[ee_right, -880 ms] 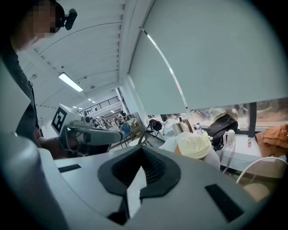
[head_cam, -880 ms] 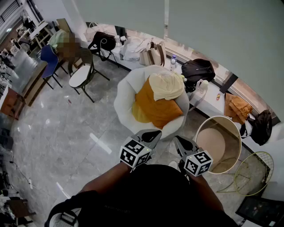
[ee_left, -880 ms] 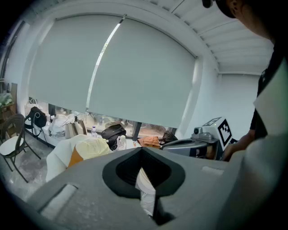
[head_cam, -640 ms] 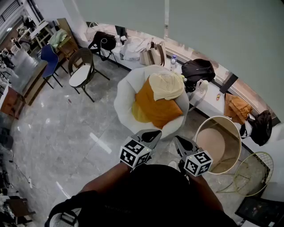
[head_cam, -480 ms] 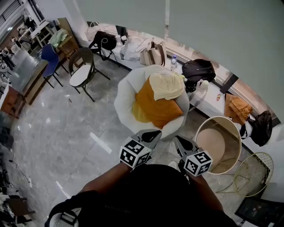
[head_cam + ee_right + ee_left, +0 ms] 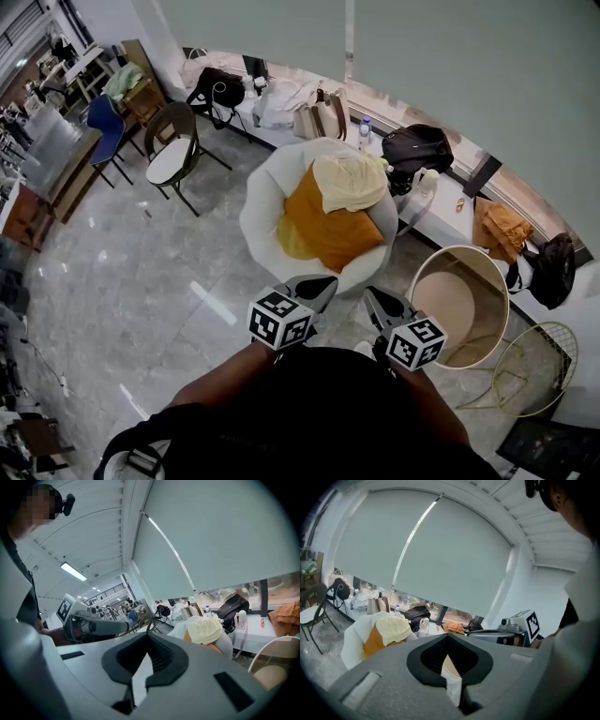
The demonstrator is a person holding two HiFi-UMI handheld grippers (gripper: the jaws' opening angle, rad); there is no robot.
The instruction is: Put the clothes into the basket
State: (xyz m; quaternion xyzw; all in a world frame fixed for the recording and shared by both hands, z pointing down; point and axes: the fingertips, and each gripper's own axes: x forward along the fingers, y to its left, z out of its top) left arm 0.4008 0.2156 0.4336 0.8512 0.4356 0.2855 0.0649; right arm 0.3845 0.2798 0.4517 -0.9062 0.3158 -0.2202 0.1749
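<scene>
Left gripper (image 6: pixel 319 283) and right gripper (image 6: pixel 374 297) are both pinched together on nothing; crumpled pale-yellow cloth (image 6: pixel 349 183) and orange cloth (image 6: pixel 323 232) lie heaped on the rounded white chair (image 6: pixel 257 202); the round beige basket (image 6: pixel 483 300), maybe plastic, stands beside it.

The armchair (image 6: pixel 255 211) holds one orange garment (image 6: pixel 323 230) and one yellow garment (image 6: pixel 349 180), two in all. One basket (image 6: pixel 489 286) right of the armchair; left of it, one brown chair (image 6: pixel 173 155) and one blue chair (image 6: pixel 105 127).
</scene>
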